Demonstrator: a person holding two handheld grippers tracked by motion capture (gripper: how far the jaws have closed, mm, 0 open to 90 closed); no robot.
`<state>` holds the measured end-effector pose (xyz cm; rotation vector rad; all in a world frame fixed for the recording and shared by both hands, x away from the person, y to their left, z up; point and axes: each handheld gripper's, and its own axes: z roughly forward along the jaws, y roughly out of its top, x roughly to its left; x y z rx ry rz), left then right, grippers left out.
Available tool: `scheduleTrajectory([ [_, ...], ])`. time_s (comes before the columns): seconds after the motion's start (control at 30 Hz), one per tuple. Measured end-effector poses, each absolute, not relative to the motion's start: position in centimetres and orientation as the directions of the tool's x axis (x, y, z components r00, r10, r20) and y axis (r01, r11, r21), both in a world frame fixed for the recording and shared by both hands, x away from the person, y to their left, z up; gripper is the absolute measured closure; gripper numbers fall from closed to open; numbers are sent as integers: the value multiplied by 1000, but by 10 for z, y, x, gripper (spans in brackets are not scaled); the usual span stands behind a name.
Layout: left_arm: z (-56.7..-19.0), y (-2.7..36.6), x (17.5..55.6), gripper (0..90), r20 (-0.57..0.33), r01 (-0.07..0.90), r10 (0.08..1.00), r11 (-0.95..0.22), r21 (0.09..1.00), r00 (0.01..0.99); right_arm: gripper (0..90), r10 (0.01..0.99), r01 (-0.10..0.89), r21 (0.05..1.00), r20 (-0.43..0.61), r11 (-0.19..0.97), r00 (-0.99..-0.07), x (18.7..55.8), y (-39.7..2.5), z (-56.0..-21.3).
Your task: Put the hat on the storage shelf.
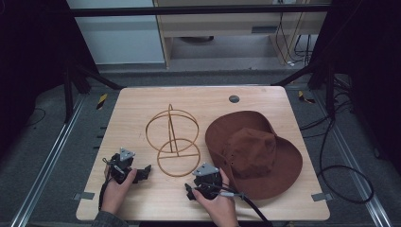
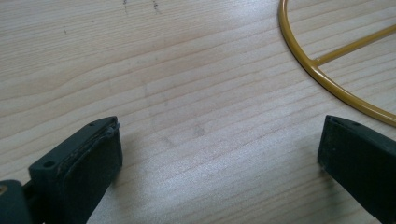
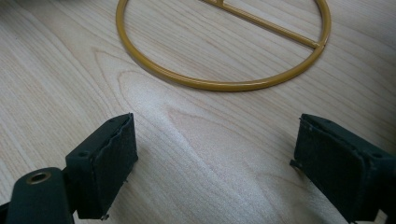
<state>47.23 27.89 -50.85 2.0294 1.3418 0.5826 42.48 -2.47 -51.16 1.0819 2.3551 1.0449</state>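
Note:
A gold wire hat stand [image 1: 171,139] rests on the wooden table [image 1: 142,109], its round base ring toward me. To its right lies a brown wide-brimmed hat [image 1: 255,151], crown up. My left gripper [image 1: 141,172] sits low near the front left, jaws wide apart over bare wood [image 2: 219,163]; the base ring [image 2: 322,77] curves past its right jaw. In front of the ring, beside the hat's brim, is my right gripper [image 1: 196,184]. It is open too [image 3: 215,163], with the base ring [image 3: 224,85] lying just ahead of its jaws.
A small dark round disc [image 1: 233,99] sits at the table's far edge. Cables [image 1: 340,170] loop on the floor to the right. Black frame struts [image 1: 94,75] stand at the far corners. Bare wood lies behind the stand and along the front edge.

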Motion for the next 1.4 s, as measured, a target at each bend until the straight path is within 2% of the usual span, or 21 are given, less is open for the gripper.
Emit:
scheduleTrajectory([
  [0.63, -508, 278, 469, 0, 21, 646, 921, -288, 707, 388, 130, 768, 510, 744, -6, 431, -640, 425, -24, -512],
  [0.7, -508, 278, 469, 0, 21, 646, 921, -289, 707, 389, 154, 767, 511, 736, -16, 444, -642, 424, -23, -510],
  [0.77, -508, 278, 469, 0, 21, 646, 921, -289, 707, 389, 192, 767, 498, 727, -62, 473, -639, 417, -23, -502],
  [1.03, -509, 278, 469, 0, 20, 644, 921, -288, 708, 390, 142, 749, 459, 747, -79, 481, -658, 391, -42, -449],
  [1.2, -509, 278, 470, 0, 18, 644, 921, -285, 710, 389, 135, 744, 448, 760, -68, 471, -665, 395, -61, -420],
  [1.23, -509, 278, 470, 0, 18, 643, 921, -285, 711, 389, 128, 739, 441, 764, -70, 472, -670, 398, -72, -405],
  [1.4, -509, 277, 470, 0, 17, 646, 924, -280, 710, 382, 104, 731, 424, 752, -112, 505, -673, 409, -103, -376],
])
